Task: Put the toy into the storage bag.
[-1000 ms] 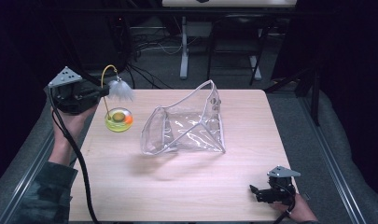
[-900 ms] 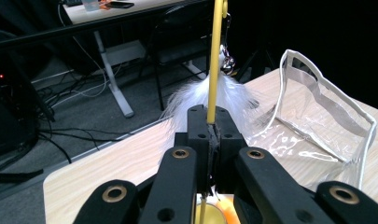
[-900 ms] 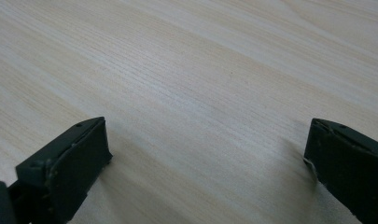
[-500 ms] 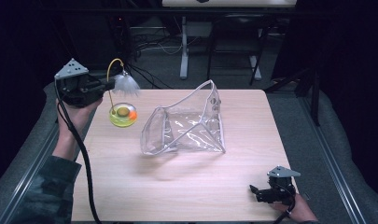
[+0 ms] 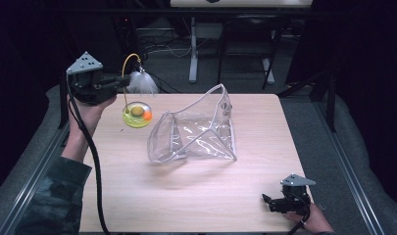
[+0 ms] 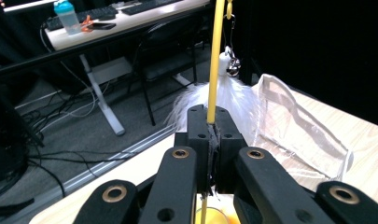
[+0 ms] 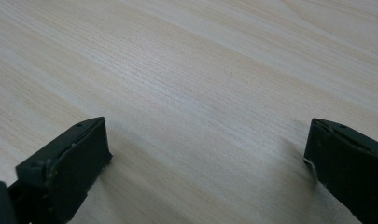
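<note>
My left gripper [image 5: 121, 80] is held up at the table's far left corner, shut on the thin yellow rod [image 6: 214, 70] of a toy. A white feather tuft [image 5: 141, 83] and a small bell [image 6: 232, 66] hang from the rod's curved top, just beyond the jaws. The rod's lower end carries a yellow disc [image 5: 136, 114] with an orange ball, which looks slightly off the tabletop. A clear plastic pouch [image 5: 196, 131] stands open in the middle of the table. At the front right my right gripper [image 5: 267, 200] lies low on the wood, jaws wide apart around nothing [image 7: 205, 140].
The pale wooden table [image 5: 196, 196] has dark drop-offs on every side. Beyond its far edge are desk legs, chairs and floor cables [image 6: 107, 107]. A person's left forearm in a camouflage sleeve [image 5: 54, 196] comes up along the left edge.
My left gripper has risen and shifted right, toward the pouch, carrying the toy; the yellow disc has moved with it. The right gripper and the pouch have stayed put.
</note>
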`<act>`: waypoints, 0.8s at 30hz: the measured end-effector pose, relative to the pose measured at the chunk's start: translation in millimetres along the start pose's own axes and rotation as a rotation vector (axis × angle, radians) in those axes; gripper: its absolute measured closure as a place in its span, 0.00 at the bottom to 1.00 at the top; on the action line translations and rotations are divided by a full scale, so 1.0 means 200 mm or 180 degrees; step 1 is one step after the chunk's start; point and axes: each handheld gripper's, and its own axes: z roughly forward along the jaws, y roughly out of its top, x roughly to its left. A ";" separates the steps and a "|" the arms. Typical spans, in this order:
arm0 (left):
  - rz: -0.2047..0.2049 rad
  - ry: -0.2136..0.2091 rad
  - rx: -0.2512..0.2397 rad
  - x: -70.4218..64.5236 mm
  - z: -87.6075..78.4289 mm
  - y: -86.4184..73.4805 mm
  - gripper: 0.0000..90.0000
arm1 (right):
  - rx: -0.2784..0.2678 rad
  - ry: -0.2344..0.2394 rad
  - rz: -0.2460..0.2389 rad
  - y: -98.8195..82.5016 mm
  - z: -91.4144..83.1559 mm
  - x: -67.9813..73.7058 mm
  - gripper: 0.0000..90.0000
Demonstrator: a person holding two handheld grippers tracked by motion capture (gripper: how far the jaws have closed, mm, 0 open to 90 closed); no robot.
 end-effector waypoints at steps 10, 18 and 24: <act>0.0059 -0.0088 -0.0025 -0.04 0.04 0.05 0.98 | 0.0002 -0.0004 -0.0003 0.00 0.00 0.00 0.00; 0.0089 -0.0185 -0.0015 -0.09 0.09 0.08 0.98 | 0.0004 -0.0007 -0.0007 0.00 0.00 0.00 0.00; 0.0122 -0.0254 0.0023 -0.13 0.14 0.08 0.98 | 0.0003 -0.0007 -0.0007 0.00 0.00 0.00 0.00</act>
